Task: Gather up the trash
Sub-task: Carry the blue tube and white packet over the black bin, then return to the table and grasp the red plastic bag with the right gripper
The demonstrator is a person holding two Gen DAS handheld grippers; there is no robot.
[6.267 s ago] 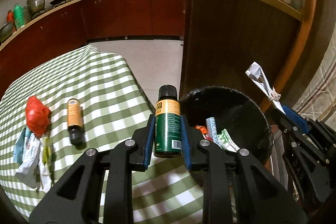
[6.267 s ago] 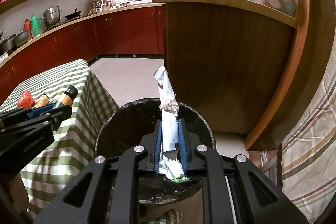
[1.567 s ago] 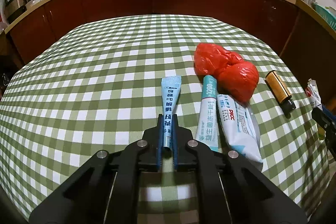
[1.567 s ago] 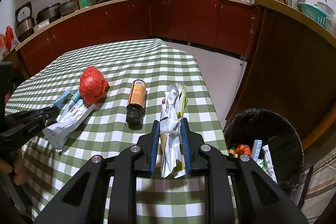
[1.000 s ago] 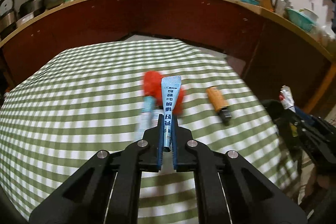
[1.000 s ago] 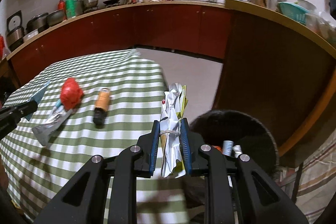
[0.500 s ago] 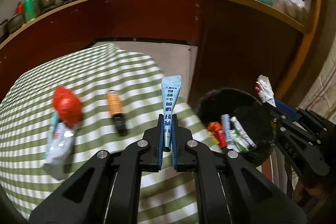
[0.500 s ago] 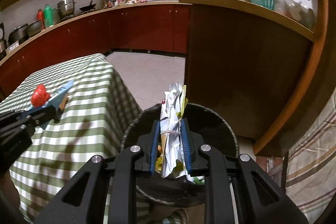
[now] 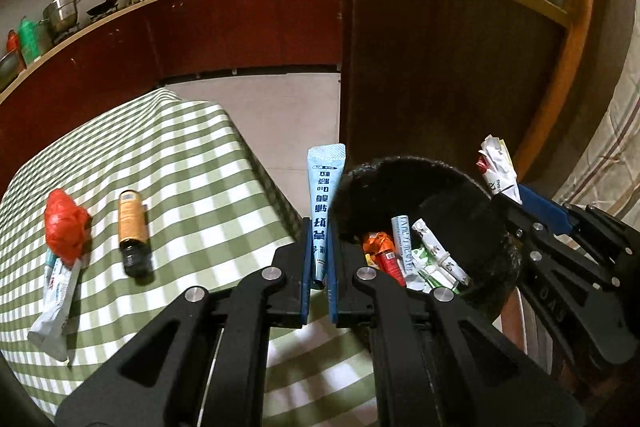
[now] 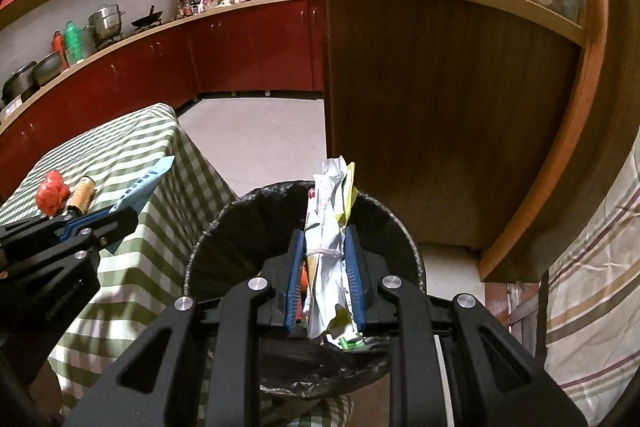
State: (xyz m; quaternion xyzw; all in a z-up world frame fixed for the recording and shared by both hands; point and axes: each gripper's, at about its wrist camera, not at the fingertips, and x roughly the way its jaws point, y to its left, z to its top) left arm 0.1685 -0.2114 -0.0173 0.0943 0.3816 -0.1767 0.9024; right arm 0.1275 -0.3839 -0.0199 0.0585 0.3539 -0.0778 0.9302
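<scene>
My left gripper [image 9: 320, 251] is shut on a light blue sachet [image 9: 324, 195], held upright at the table's right edge beside the black bin [image 9: 472, 187]. My right gripper [image 10: 325, 259] is shut on a crumpled white and yellow wrapper bundle [image 10: 330, 223], held over the bin [image 10: 240, 227] opening. The bin holds several wrappers [image 9: 416, 251]. On the green checked table [image 9: 180, 155] lie a red bag [image 9: 64, 223], a brown bottle [image 9: 132, 231] and a white tube [image 9: 56, 303]. The right gripper with its wrapper [image 9: 496, 175] also shows in the left wrist view.
A wooden counter side [image 10: 432, 115] stands right behind the bin. Red kitchen cabinets [image 9: 240, 27] line the back wall across tiled floor [image 9: 288, 115]. A striped cloth [image 10: 592, 299] hangs at the right.
Both grippers have swung from over the table toward the bin, each keeping its item. The right gripper now sits over the bin opening.
</scene>
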